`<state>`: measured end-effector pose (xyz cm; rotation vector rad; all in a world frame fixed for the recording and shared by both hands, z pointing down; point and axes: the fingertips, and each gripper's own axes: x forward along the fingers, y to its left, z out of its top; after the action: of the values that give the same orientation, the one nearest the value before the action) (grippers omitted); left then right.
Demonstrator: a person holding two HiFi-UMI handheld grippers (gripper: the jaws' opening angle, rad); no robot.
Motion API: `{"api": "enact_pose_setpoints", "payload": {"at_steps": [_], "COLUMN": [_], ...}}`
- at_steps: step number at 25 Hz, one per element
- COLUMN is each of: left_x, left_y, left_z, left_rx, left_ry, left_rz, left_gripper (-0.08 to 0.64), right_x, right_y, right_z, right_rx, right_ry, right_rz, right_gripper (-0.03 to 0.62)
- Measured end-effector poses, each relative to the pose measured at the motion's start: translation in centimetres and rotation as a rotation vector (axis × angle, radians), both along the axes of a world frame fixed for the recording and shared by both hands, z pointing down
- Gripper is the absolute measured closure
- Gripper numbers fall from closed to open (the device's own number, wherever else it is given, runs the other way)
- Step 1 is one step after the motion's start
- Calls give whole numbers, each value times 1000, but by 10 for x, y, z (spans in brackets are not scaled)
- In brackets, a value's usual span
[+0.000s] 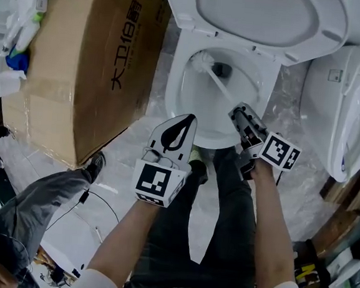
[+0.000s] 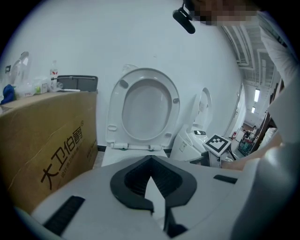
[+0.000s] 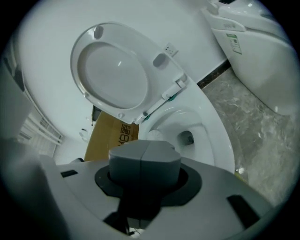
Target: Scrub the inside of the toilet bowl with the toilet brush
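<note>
Seemingly mid-scrub: right tongs (image 1: 242,117) clamped the white bristled toilet brush (image 1: 204,63), head inside the white ceramic toilet bowl (image 1: 189,106); left tongs (image 1: 183,123) were closed, empty; coverage unjudgeable.

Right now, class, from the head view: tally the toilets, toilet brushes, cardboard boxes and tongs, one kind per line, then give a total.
Toilets, 2: open toilet, side toilet
Toilet brush: 1
Cardboard box: 1
Tongs, 2: left tongs, right tongs
Total: 6
</note>
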<state>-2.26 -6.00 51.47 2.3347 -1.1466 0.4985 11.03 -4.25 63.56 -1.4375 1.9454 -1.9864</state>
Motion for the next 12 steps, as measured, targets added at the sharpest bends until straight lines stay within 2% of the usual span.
{"api": "enact_pose_setpoints", "payload": {"at_steps": [7, 12], "left_x": [-6, -9], "left_y": [7, 12], "left_z": [-4, -5], "left_rx": [0, -7], "left_ry": [-3, -3], "left_rz": [-10, -11], "left_gripper": [554, 554], "right_x": [-20, -29], "right_y": [26, 47], "right_z": [0, -5], "right_rx": [47, 114], "right_ry": [223, 407], "right_rz": [-271, -495], "right_gripper": [434, 434]}}
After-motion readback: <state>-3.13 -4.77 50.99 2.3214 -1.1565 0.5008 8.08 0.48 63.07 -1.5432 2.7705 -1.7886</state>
